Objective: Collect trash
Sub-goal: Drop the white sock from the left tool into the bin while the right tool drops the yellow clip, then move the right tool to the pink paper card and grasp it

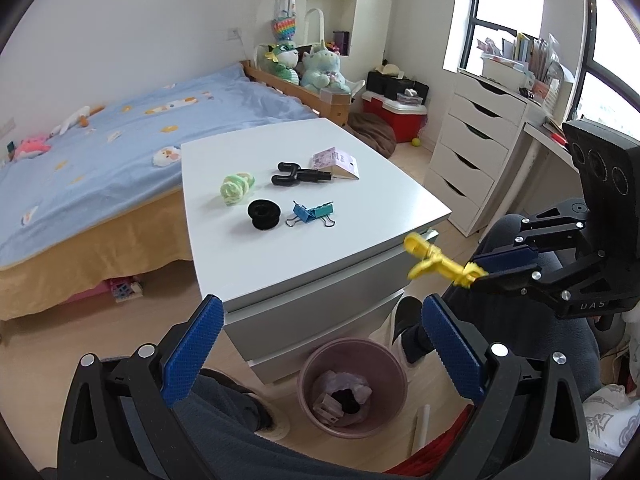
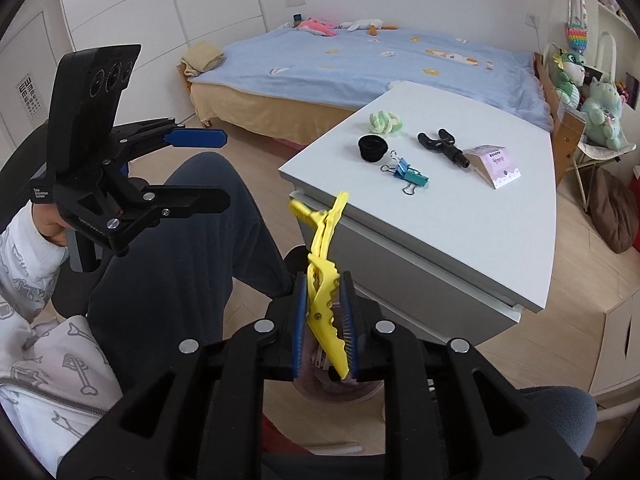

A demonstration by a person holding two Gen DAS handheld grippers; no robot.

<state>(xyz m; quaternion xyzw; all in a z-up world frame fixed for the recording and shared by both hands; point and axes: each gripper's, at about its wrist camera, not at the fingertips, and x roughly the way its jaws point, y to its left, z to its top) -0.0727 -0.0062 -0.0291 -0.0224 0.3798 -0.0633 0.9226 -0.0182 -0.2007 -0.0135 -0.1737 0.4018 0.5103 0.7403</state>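
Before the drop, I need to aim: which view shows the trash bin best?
Left wrist: the whole pink bin shows, open, trash inside. In the right wrist view the right tongs and yellow clip hide most of it.

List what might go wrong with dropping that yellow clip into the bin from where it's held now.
1. The right gripper pinches the yellow clip only at one end, so the long free end may swing or slip early.
2. In the left wrist view the clip hangs to the right of the pink bin, not over it; released now, it would probably land on the floor or the person's leg.
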